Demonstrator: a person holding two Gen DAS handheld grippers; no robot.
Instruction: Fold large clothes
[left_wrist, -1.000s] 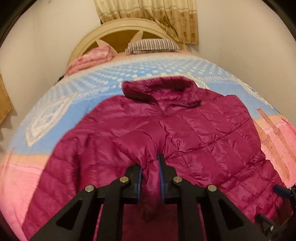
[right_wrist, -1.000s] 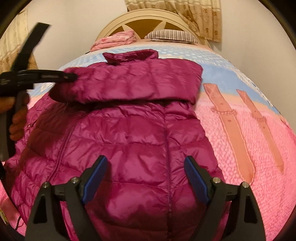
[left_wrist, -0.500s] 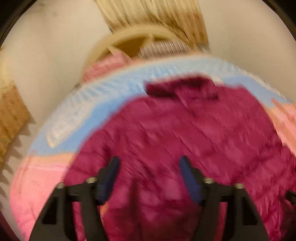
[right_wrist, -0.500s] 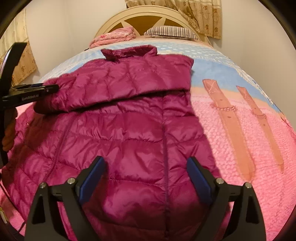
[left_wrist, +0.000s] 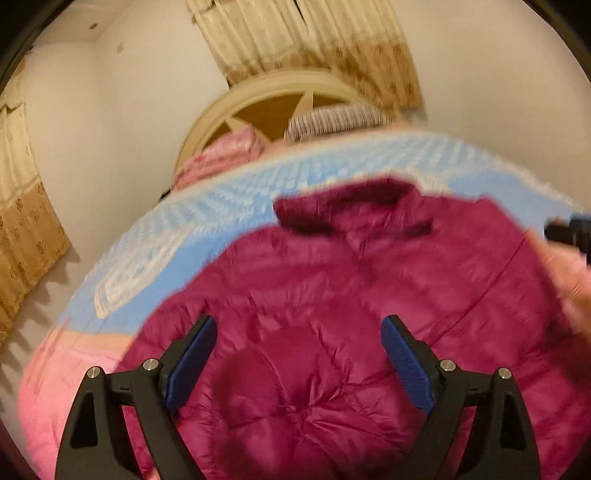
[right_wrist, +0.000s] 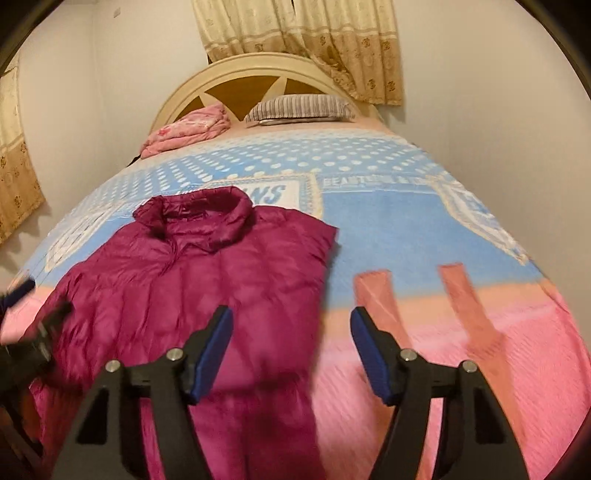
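A magenta puffer jacket (left_wrist: 332, 295) lies flat on the bed, collar toward the headboard, with a sleeve folded across its front. It also shows in the right wrist view (right_wrist: 207, 280), left of centre. My left gripper (left_wrist: 299, 354) is open and empty, held above the jacket's lower part. My right gripper (right_wrist: 291, 343) is open and empty, above the jacket's right edge and the pink blanket. The other gripper shows at the left edge of the right wrist view (right_wrist: 33, 332), blurred.
The bed has a blue and pink blanket (right_wrist: 406, 229). A striped pillow (right_wrist: 299, 107) and a folded pink cloth (right_wrist: 188, 129) lie by the cream headboard (right_wrist: 258, 70). Walls stand close on both sides. Curtains (right_wrist: 303, 37) hang behind.
My left gripper has opened and let go of the sleeve, which now lies on the jacket. Both grippers have pulled back and up; the right one has swung to the right.
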